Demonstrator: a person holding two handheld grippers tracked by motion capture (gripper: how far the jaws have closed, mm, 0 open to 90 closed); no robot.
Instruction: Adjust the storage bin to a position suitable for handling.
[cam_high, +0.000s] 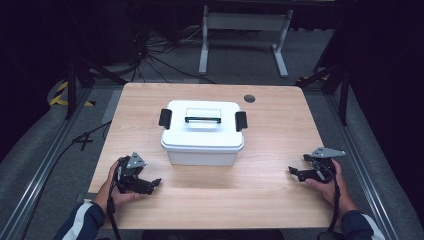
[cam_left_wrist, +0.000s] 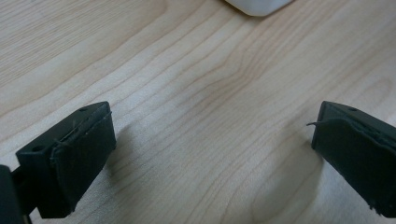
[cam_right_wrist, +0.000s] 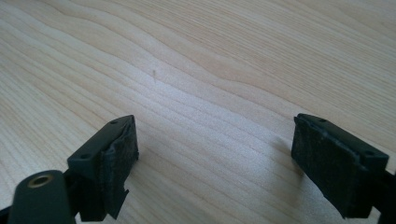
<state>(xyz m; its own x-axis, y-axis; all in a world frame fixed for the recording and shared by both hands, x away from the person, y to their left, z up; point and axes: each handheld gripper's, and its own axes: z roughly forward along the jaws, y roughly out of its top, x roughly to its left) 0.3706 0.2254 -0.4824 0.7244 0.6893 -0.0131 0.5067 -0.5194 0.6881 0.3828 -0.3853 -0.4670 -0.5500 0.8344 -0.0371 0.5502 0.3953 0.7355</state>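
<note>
White lidded storage box (cam_high: 202, 132) at the centre of the wooden table (cam_high: 280, 130), lid on, with a black latch on each short side — left latch (cam_high: 165, 118), right latch (cam_high: 241, 121) — and a recessed handle (cam_high: 202, 119) on top. Left gripper (cam_high: 150, 184) near the table's front-left, close to the box's front-left corner but apart from it; its jaws stand wide apart over bare wood, holding nothing, and a box corner (cam_left_wrist: 259, 5) appears at the top of the left gripper view. Right gripper (cam_high: 295, 172) near the front-right edge, well apart from the box — jaws likewise spread wide and empty. A dark round grommet (cam_high: 249, 98) lies behind the box.
</note>
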